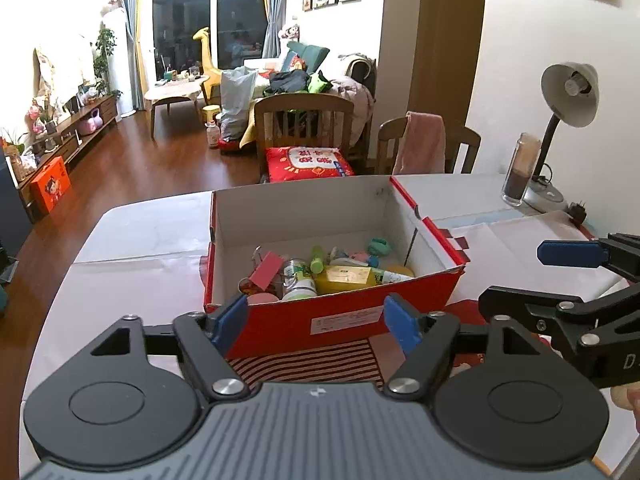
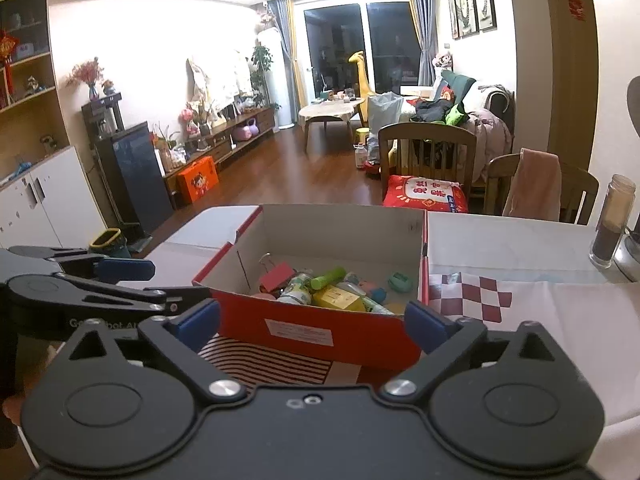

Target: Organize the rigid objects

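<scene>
On my left, the left gripper hangs spread wide and empty just short of the red box, its blue pads framing the box's near wall without touching it. The box sits open on the white table, over a striped mat. Inside I see the small items heaped toward the near side: a pink binder clip, a white jar, a green tube, a yellow carton and, apart toward the back right, a teal piece. To the right, my right gripper is likewise released and holds nothing, facing the same near wall. Farther right on the table stand a glass jar and a desk lamp.
</scene>
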Available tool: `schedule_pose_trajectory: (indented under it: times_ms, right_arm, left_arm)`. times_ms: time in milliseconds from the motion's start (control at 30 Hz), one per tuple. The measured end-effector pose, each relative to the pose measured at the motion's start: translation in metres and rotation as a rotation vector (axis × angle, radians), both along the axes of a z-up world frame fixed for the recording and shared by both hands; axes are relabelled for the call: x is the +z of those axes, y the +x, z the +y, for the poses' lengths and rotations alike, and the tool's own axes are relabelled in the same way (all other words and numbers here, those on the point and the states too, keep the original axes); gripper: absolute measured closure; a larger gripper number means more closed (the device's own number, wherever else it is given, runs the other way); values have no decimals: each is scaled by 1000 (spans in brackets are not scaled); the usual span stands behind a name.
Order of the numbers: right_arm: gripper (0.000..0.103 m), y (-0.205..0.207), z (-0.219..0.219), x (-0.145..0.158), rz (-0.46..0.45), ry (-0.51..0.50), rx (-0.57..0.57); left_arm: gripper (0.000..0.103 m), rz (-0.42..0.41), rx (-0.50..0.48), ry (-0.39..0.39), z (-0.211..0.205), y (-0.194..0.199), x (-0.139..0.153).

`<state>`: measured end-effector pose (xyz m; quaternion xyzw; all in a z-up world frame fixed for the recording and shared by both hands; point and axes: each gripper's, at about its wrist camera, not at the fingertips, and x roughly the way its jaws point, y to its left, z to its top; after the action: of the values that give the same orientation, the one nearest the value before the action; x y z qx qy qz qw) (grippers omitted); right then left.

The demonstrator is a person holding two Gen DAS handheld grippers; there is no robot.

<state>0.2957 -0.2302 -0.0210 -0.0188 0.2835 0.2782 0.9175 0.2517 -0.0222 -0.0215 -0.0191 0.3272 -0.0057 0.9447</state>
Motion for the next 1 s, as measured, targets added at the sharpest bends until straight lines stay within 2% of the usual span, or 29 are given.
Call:
schedule_pose_trajectory:
  times_ms: [167, 300, 400, 433, 467, 1000]
  right_arm:
    - [0, -8, -4, 2, -17, 19, 1]
    - [0, -11, -5, 3, -25, 24, -1]
    - [0, -11, -9, 3, -27, 29, -6]
    - [0, -11, -9, 3, -28, 30, -10]
    - [0, -11, -9, 3, -30, 29, -13]
    - [0, -10, -8, 1, -31, 21, -48]
  left_arm:
    - [19, -10, 8, 6, -1, -6, 2]
    - [10, -21, 12, 17, -5, -12, 3]
    - [9, -18, 12, -3, -5, -15, 4]
    - [2, -19, 17, -7, -5, -16, 4]
    - [0, -19, 24, -7, -5, -17, 4]
    - [0, -23, 94, -47, 9, -33, 9]
